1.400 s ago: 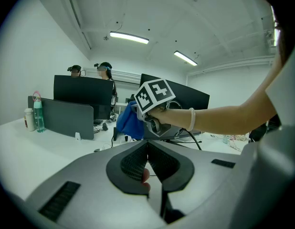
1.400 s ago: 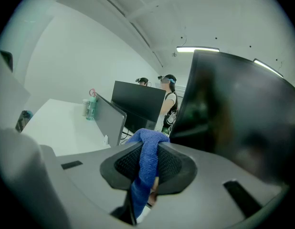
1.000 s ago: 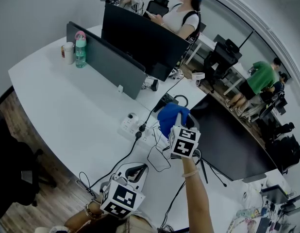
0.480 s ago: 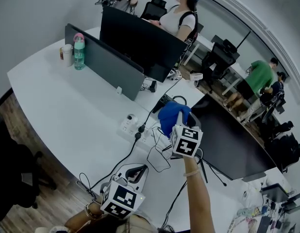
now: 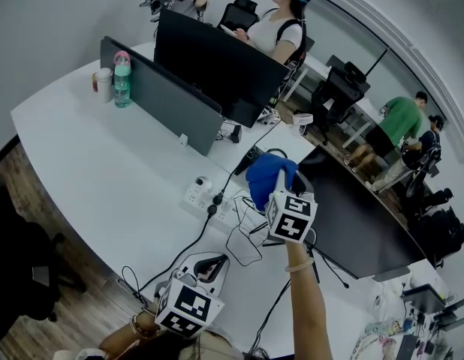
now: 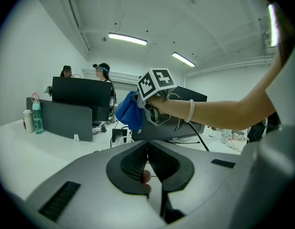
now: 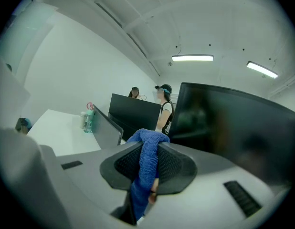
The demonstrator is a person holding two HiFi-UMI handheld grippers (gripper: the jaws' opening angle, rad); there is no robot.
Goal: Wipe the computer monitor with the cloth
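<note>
Head view: the right tongs [image 5: 275,184] are clamped on a blue cloth [image 5: 263,178], held up just beside the near upper corner of the dark computer monitor [image 5: 352,216]. Whether cloth meets screen cannot be told here. The left tongs [image 5: 212,262] hang low by the person's body, near the front edge of the surface [image 5: 104,163]. Bare white surface lies open to the left. A power strip [image 5: 200,194] and loose cables [image 5: 243,242] lie under the raised arm. A grey partition [image 5: 161,96], a second monitor [image 5: 217,62] and a bottle [image 5: 122,73] stand further off, with people beyond.

Left gripper view: the left tongs are pressed together with nothing between them. Ahead, the right arm holds the cloth up before the monitor.

Right gripper view: both pads pinch the cloth, which drapes over and down between them; the monitor's dark screen fills the right side, near the cloth
</note>
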